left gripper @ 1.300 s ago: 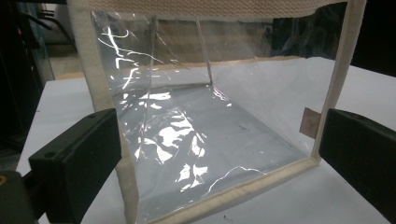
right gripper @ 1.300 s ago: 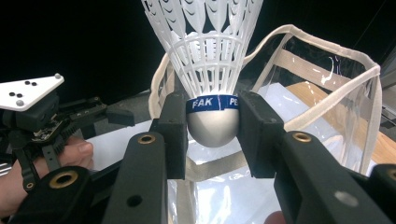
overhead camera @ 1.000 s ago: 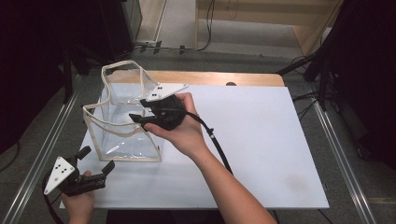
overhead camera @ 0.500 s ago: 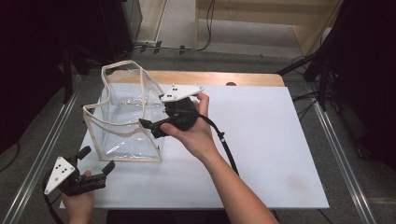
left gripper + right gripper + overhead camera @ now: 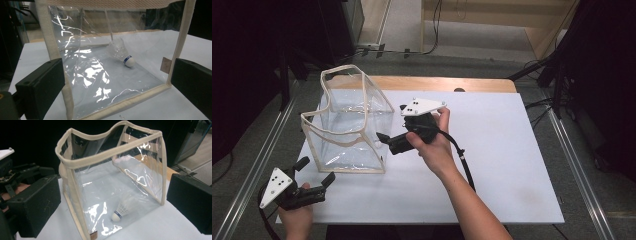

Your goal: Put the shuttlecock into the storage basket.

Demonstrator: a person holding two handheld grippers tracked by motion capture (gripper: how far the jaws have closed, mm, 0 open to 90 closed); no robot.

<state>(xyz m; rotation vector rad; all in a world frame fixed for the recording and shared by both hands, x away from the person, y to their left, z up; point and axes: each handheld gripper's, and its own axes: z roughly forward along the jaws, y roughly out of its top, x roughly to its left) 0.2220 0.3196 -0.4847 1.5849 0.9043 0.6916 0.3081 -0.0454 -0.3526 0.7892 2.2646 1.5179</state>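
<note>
High view: a see-through plastic bag (image 5: 347, 132) with soft cream cloth edges stands open at 10 o'clock on the white table (image 5: 512, 165). Inside lies a feathery shuttlecock (image 5: 122, 53) with a round white tip and a blue band. The right gripper (image 5: 384, 140) has just been opening, nothing between its jaws. The left gripper (image 5: 314, 172) is spread apart too.

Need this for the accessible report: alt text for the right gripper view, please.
A shuttlecock lies on its side inside a clear, open-topped bag with beige trim, standing on a white table. The right tool frames it with both black jaws wide apart, nothing between them; the left tool sits at the left edge.
</note>
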